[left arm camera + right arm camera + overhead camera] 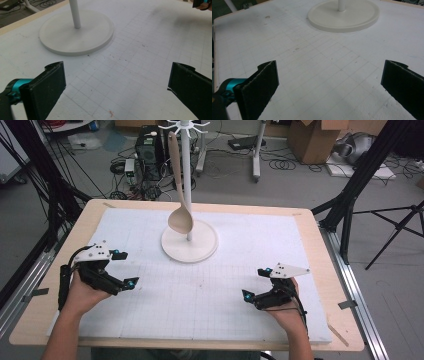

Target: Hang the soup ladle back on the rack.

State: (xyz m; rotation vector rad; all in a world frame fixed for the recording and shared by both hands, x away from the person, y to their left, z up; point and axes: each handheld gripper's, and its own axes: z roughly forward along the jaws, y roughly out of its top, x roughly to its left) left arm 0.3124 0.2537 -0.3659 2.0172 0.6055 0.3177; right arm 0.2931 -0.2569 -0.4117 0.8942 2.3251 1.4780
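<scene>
Both grippers, left (122,268) and right (256,283), rest wide-jawed, holding nothing; spoon (178,195) hangs on the stand (200,251), untouched.

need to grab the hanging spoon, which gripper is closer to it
Left. The left gripper sits just down-left of the spoon hanging on the stand. The right gripper lies farther off, down-right of it. Both are open and empty.
</scene>
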